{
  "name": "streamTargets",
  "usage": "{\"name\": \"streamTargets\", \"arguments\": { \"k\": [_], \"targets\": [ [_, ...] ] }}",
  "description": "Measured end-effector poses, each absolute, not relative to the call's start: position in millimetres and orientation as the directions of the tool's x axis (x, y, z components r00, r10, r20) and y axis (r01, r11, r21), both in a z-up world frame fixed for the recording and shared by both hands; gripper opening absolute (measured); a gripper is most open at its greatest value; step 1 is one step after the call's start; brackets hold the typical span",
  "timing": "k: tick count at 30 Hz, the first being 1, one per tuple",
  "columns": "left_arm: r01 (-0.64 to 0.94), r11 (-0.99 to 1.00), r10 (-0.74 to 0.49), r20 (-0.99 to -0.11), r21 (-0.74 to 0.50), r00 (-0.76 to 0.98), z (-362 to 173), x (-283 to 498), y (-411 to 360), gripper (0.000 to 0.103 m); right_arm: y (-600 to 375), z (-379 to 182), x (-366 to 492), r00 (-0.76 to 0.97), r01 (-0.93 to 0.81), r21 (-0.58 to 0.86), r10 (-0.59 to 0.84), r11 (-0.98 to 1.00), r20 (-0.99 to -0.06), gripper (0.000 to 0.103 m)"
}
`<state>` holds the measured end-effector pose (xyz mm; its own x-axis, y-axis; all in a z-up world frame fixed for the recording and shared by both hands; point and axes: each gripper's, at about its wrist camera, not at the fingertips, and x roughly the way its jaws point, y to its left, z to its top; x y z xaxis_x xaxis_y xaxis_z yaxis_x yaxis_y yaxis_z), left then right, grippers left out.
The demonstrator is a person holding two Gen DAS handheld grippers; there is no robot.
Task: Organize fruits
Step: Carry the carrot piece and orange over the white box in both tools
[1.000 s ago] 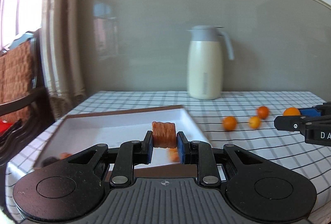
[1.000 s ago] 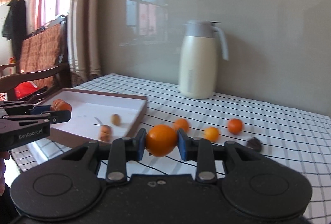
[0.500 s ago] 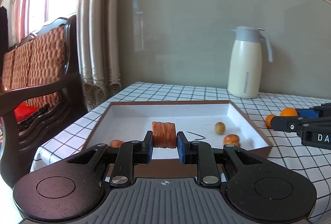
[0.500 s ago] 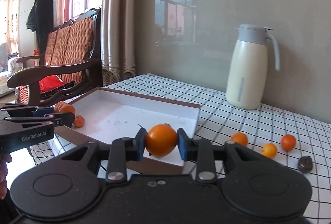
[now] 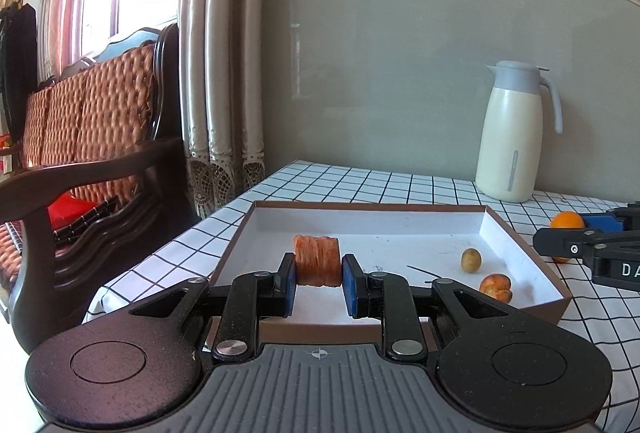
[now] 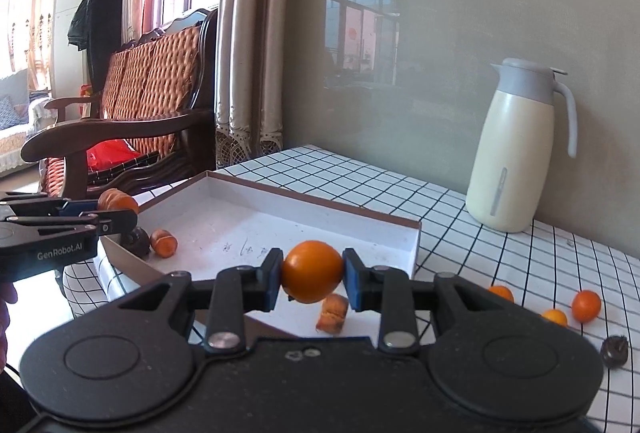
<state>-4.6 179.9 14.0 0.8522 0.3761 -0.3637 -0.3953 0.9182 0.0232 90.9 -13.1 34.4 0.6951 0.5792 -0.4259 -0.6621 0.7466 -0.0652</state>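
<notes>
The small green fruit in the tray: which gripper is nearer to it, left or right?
Right, probably. The right gripper holds its orange over the tray's end where the green fruit lies; the left gripper hovers at the opposite end.

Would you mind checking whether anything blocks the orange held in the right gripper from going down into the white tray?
Nothing visible does. The right gripper holds the orange above the tray. A wrinkled orange piece lies in the tray just below it, and the left gripper hovers at the tray's far end.
</notes>
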Motion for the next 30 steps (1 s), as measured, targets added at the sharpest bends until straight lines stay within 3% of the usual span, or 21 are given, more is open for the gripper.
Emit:
{"name": "streamTargets", "arguments": {
  "k": [30],
  "targets": [
    [-0.435,0.901,0.402,-0.364,-0.009,0.840,17.5,47.9,216.0,0.024,10.0,39.4,142.8,0.715,-0.640,-0.062,0.563,0.766,-0.414,0.023]
  ]
}}
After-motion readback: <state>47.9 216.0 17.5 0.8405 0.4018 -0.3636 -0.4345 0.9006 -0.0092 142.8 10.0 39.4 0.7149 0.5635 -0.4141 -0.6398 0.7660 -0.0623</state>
